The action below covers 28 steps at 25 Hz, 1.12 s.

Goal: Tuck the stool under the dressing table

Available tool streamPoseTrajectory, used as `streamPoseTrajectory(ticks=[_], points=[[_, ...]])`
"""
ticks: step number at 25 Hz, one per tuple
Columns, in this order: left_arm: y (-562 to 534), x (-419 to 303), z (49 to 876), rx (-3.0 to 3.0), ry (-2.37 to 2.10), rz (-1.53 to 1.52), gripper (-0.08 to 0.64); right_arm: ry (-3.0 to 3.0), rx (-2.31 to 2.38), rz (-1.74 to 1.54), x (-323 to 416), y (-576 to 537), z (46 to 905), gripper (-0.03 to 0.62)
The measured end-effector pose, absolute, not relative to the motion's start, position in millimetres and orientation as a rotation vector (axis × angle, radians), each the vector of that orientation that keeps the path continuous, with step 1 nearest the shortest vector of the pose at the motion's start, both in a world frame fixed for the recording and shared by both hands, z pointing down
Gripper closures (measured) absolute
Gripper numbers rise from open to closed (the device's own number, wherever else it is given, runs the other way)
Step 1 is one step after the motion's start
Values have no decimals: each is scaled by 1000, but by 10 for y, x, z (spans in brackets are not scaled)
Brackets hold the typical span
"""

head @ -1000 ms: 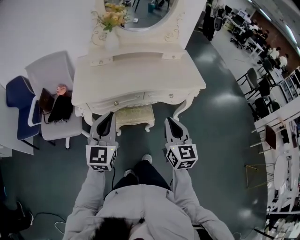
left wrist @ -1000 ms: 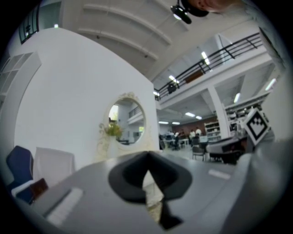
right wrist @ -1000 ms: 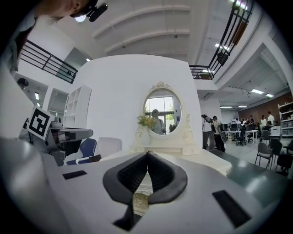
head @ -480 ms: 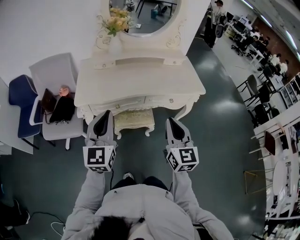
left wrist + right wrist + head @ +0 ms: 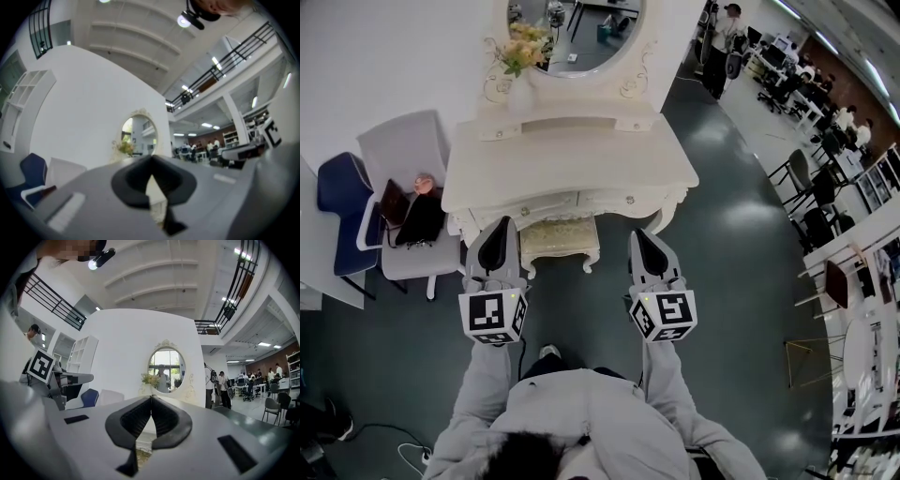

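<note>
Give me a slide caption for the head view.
Stool partly under the white dressing table; left gripper and right gripper flank it, both shut and empty.

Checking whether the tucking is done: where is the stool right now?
In the head view, the stool sits at centre, partly under the front of the dressing table, just beyond the gap between the left gripper and the right gripper.
</note>
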<state>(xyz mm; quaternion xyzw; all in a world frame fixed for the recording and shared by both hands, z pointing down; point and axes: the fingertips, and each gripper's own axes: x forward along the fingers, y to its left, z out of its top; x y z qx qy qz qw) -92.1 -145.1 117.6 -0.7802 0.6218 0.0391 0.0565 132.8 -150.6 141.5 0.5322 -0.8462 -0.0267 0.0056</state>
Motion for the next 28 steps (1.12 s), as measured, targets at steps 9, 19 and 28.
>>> streamPoseTrajectory(ticks=[9, 19, 28], points=[[-1160, -729, 1063, -2341, 1922, 161, 551, -2660, 1691, -91, 1592, -1196, 1274, 606], [-984, -624, 1067, -2331, 1937, 166, 551, -2694, 1682, -104, 1661, -1073, 1216, 606], [-929, -673, 1020, -2308, 1964, 181, 551, -2707, 1671, -104, 1647, -1063, 1202, 606]])
